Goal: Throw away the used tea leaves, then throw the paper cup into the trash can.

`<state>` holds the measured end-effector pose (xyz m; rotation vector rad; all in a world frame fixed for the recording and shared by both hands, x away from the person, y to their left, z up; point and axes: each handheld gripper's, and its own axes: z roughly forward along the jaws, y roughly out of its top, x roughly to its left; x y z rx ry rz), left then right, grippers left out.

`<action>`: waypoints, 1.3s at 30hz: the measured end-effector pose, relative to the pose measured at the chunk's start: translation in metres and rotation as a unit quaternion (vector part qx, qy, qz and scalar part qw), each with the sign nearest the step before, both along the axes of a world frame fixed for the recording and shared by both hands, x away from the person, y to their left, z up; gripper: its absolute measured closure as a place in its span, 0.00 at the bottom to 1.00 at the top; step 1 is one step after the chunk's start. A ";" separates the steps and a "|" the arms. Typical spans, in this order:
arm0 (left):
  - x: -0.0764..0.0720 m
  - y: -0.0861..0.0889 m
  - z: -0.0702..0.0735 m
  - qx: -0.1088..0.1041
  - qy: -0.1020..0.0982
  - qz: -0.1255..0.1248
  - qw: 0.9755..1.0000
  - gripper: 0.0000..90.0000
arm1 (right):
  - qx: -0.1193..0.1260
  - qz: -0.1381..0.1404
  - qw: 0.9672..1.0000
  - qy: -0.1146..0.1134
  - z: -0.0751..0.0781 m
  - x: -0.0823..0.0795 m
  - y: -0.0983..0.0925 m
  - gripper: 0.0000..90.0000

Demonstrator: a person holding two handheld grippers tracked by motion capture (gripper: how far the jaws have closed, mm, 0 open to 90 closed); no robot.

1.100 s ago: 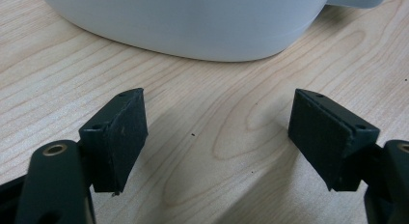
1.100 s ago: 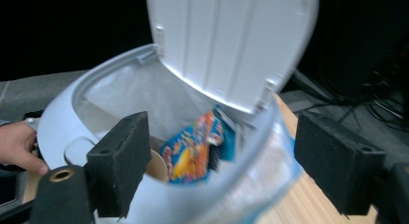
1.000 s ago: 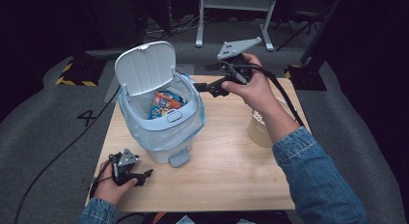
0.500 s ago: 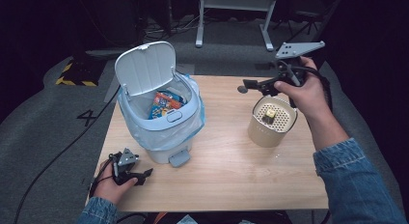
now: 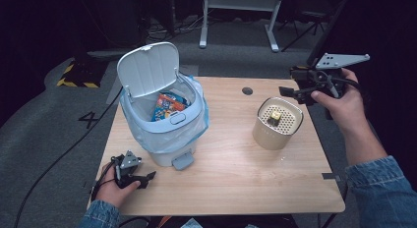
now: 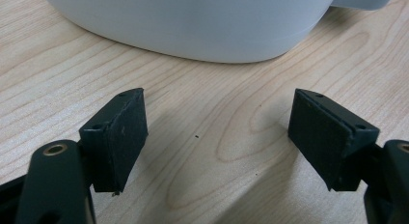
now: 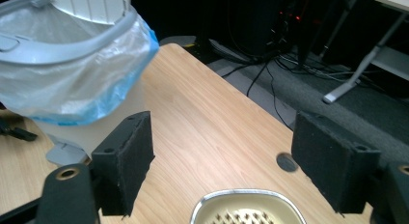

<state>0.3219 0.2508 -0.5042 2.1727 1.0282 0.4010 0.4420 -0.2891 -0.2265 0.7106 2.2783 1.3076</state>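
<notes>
Fingers on the right gripper [image 5: 295,93] are spread wide with nothing between them, hanging just past the far right rim of the cream container [image 5: 277,123], which stands on the right half of the wooden table [image 5: 231,179] with a small yellowish piece [image 5: 273,117] on its perforated top. Left gripper [image 5: 140,178] rests at the table's near left edge, jaws also apart and empty, aimed at the base of the open-lidded bin [image 5: 162,117].

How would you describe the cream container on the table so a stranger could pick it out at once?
Start at the wooden table and find the big pale-blue bin with its lid up. To its right, apart from it, stands the container: a short, rounded cream tub. Its perforated top, with a small yellowish piece on it, sets it apart from the bag-lined bin.
</notes>
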 end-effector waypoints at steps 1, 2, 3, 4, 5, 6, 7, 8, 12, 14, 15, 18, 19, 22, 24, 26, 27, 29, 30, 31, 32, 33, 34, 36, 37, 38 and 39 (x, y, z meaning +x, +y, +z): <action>0.000 0.000 0.000 0.001 -0.001 0.000 1.000 0.24 | -0.001 -0.008 1.000 0.003 -0.003 -0.002 -0.009 0.26; 0.000 0.000 0.000 0.001 -0.001 0.000 1.000 0.24 | -0.001 -0.008 1.000 0.003 -0.003 -0.002 -0.009 0.26; 0.000 0.000 0.000 0.001 -0.001 0.000 1.000 0.24 | -0.001 -0.015 1.000 0.007 -0.007 -0.004 -0.018 0.26; 0.000 0.000 0.000 0.001 -0.001 0.000 1.000 0.24 | -0.001 -0.015 1.000 0.007 -0.007 -0.004 -0.018 0.26; 0.000 0.000 0.000 0.000 0.000 0.000 1.000 0.24 | 0.000 -0.017 1.000 0.007 -0.009 -0.005 -0.021 0.26; 0.000 0.000 0.000 0.000 0.000 0.000 1.000 0.24 | 0.001 -0.021 1.000 0.010 -0.011 -0.006 -0.026 0.26; 0.000 0.000 0.000 0.000 0.000 0.000 1.000 0.24 | 0.003 -0.027 1.000 0.010 -0.014 -0.008 -0.033 0.26; 0.000 0.000 0.000 0.000 0.000 0.000 1.000 0.24 | 0.003 -0.027 1.000 0.010 -0.014 -0.008 -0.033 0.26; 0.000 0.000 0.000 -0.001 0.001 0.000 1.000 0.24 | 0.006 -0.039 0.999 0.016 -0.022 -0.012 -0.047 0.25; 0.000 0.000 0.000 -0.002 0.002 0.000 1.000 0.24 | 0.009 -0.044 0.999 0.018 -0.026 -0.014 -0.054 0.25; 0.000 0.000 0.000 0.000 0.000 0.000 1.000 0.24 | 0.011 -0.049 0.999 0.021 -0.031 -0.016 -0.059 0.25; 0.000 0.000 0.000 0.001 -0.001 0.001 1.000 0.24 | 0.013 -0.054 0.998 0.030 -0.040 -0.019 -0.068 0.25; 0.000 0.000 0.000 0.001 -0.001 0.001 1.000 0.24 | 0.013 -0.056 0.998 0.031 -0.044 -0.019 -0.070 0.25; 0.000 0.000 0.000 0.001 -0.001 0.001 1.000 0.24 | 0.016 -0.060 0.997 0.037 -0.051 -0.021 -0.075 0.25; 0.000 0.000 0.000 0.001 -0.001 0.001 1.000 0.24 | 0.020 -0.063 0.997 0.041 -0.060 -0.023 -0.080 0.25; 0.000 0.000 0.000 0.002 -0.001 0.000 1.000 0.24 | 0.019 -0.066 0.997 0.046 -0.067 -0.024 -0.083 0.25; 0.000 0.000 0.000 0.002 -0.001 0.001 1.000 0.24 | 0.015 -0.068 0.996 0.047 -0.072 -0.025 -0.085 0.25; 0.000 0.000 0.000 0.001 -0.001 0.000 1.000 0.24 | 0.013 -0.070 0.996 0.048 -0.080 -0.026 -0.088 0.24; 0.000 0.000 0.000 0.001 -0.001 0.000 1.000 0.24 | 0.013 -0.070 0.996 0.049 -0.083 -0.027 -0.088 0.24; 0.000 0.000 0.000 0.002 -0.002 0.001 1.000 0.24 | 0.012 -0.071 0.996 0.050 -0.087 -0.027 -0.089 0.24; 0.000 0.000 0.000 0.002 -0.002 0.001 1.000 0.24 | 0.012 -0.071 0.996 0.053 -0.090 -0.028 -0.090 0.24; 0.000 0.000 0.000 0.002 -0.001 0.001 1.000 0.24 | 0.014 -0.074 0.996 0.058 -0.096 -0.029 -0.091 0.24; 0.000 0.000 0.000 0.002 -0.001 0.001 1.000 0.24 | 0.014 -0.074 0.996 0.058 -0.096 -0.029 -0.091 0.24; 0.000 0.000 0.000 0.001 -0.002 0.001 1.000 0.24 | 0.006 -0.075 0.995 0.061 -0.102 -0.030 -0.092 0.24; 0.000 0.000 0.000 0.001 -0.002 0.001 1.000 0.24 | 0.005 -0.078 0.995 0.063 -0.107 -0.032 -0.094 0.24; 0.000 0.000 0.000 0.002 -0.002 0.001 1.000 0.24 | 0.005 -0.078 0.995 0.063 -0.107 -0.032 -0.094 0.24; 0.000 0.000 0.000 0.001 -0.001 0.001 1.000 0.24 | 0.003 -0.080 0.995 0.066 -0.113 -0.034 -0.096 0.24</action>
